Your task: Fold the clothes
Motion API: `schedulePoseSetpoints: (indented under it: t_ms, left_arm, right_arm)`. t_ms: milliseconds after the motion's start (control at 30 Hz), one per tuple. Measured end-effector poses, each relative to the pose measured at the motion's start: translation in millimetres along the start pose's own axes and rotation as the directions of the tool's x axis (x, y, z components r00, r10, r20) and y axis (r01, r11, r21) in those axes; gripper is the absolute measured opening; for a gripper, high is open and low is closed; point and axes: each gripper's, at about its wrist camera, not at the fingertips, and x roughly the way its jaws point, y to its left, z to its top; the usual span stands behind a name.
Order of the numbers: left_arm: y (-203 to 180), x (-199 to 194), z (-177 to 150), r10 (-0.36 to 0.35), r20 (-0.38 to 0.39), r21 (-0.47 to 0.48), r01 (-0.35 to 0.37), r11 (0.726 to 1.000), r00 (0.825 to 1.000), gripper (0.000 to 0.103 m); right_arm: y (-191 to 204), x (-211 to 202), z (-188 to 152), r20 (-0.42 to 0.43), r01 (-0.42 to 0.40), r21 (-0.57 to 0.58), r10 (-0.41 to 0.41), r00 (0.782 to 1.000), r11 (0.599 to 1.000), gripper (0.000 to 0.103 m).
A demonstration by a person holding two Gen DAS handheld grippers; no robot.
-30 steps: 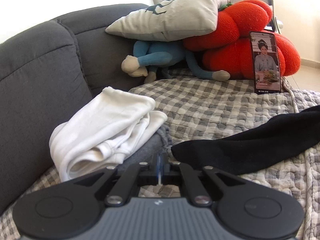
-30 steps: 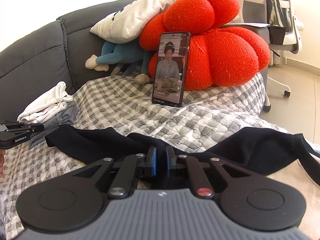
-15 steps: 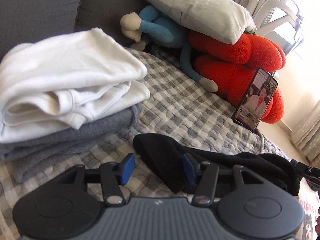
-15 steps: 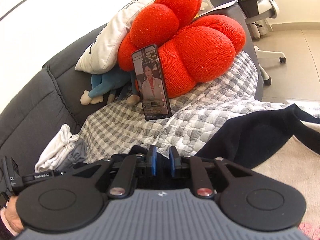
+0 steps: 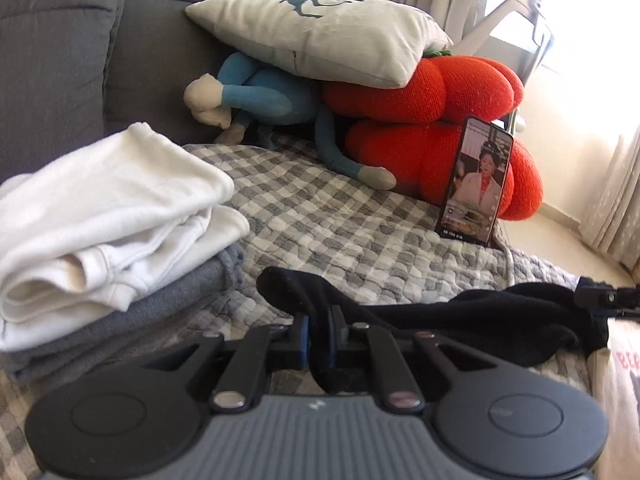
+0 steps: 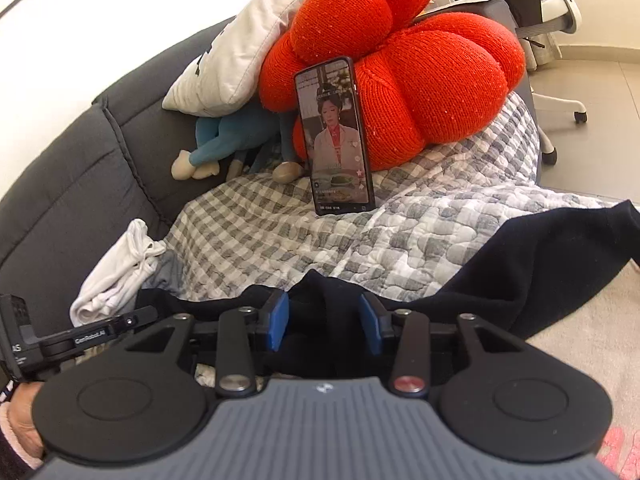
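A black garment (image 5: 460,320) lies across the checked quilt (image 5: 340,232) on the sofa. My left gripper (image 5: 319,332) is shut on a fold of its left end. In the right wrist view the same black garment (image 6: 540,272) runs off to the right, and my right gripper (image 6: 322,320) is open with a bunch of the cloth between its blue pads (image 6: 278,320). A folded white garment (image 5: 108,216) lies on a folded grey one (image 5: 132,320) at the left; the pile also shows in the right wrist view (image 6: 120,276).
A phone (image 5: 476,184) playing video leans on a red knitted cushion (image 5: 432,120). A blue plush toy (image 5: 256,100) and a white pillow (image 5: 320,36) lie against the grey sofa back (image 5: 60,60). A white office chair (image 6: 560,20) stands beyond.
My left gripper opened, then shut on the black garment's left end. My right gripper was shut and has opened around the bunched cloth. Both views shifted.
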Motion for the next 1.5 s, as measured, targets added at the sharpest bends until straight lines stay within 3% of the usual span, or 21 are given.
schedulePoseSetpoints:
  t_ms: [100, 200, 467, 567, 667, 733, 800, 933, 1000, 1067, 1133, 1333, 1500]
  left_arm:
    - [-2.4, -2.3, -6.3, 0.035, -0.013, 0.068, -0.034, 0.997, 0.999, 0.009]
    - [-1.8, -2.4, -12.9, 0.027, -0.033, 0.081, -0.024, 0.996, 0.999, 0.009]
    - [0.4, -13.4, -27.6, -0.008, -0.072, 0.113, 0.016, 0.993, 0.997, 0.009]
    - [5.3, -18.0, -31.4, -0.029, -0.083, 0.108, 0.038, 0.993, 0.996, 0.01]
    - [16.3, -22.4, -26.0, -0.072, -0.075, 0.047, 0.076, 0.996, 0.995, 0.021]
    - [24.0, -24.1, -20.1, -0.111, -0.055, -0.009, 0.111, 0.994, 0.992, 0.04]
    - [32.0, -21.4, -14.5, -0.139, -0.039, -0.066, 0.136, 0.989, 0.99, 0.048]
    - [41.2, -4.6, -8.6, -0.147, -0.045, -0.158, 0.139, 0.978, 0.988, 0.048]
    - [42.6, 4.5, -8.0, -0.145, -0.055, -0.192, 0.132, 0.972, 0.988, 0.046]
    - [42.0, 11.5, -7.0, -0.146, -0.055, -0.213, 0.132, 0.968, 0.988, 0.039]
    - [39.3, 16.6, -3.8, -0.151, -0.046, -0.213, 0.138, 0.967, 0.987, 0.009]
    - [23.6, 24.8, 18.6, -0.121, 0.041, -0.106, 0.125, 0.986, 0.992, 0.005]
    - [17.4, 27.9, 37.1, -0.1, 0.151, -0.016, 0.103, 0.995, 0.984, 0.005]
  right_arm:
    - [15.4, 9.4, 7.3, -0.02, 0.054, -0.095, -0.056, 0.998, 0.994, 0.044]
    - [23.3, 24.1, 16.6, -0.045, 0.065, -0.143, -0.073, 0.996, 0.988, 0.044]
    - [37.9, 69.3, 34.1, -0.186, -0.007, -0.233, -0.038, 0.982, 0.973, 0.045]
    - [50.0, 78.4, 33.3, -0.222, -0.044, -0.31, -0.028, 0.975, 0.95, 0.051]
    - [58.2, 84.3, 34.3, -0.219, -0.019, -0.381, -0.07, 0.973, 0.924, 0.051]
    - [58.0, 87.9, 36.2, -0.23, -0.028, -0.384, -0.067, 0.971, 0.923, 0.051]
    - [57.1, 92.2, 35.7, -0.252, -0.038, -0.381, -0.065, 0.966, 0.924, 0.051]
    - [57.9, 100.2, 28.3, -0.272, -0.019, -0.405, -0.101, 0.957, 0.914, 0.051]
    - [60.2, 100.1, 24.1, -0.26, -0.013, -0.43, -0.11, 0.959, 0.903, 0.052]
    - [63.1, 97.8, 19.9, -0.259, -0.019, -0.455, -0.112, 0.959, 0.89, 0.04]
    - [66.7, 91.6, 16.8, -0.247, -0.022, -0.479, -0.11, 0.963, 0.878, 0.02]
    - [58.1, 76.0, 23.5, -0.138, 0.036, -0.43, -0.106, 0.985, 0.902, 0.006]
    - [55.8, 64.6, 35.9, -0.041, 0.074, -0.41, -0.1, 0.994, 0.909, 0.006]
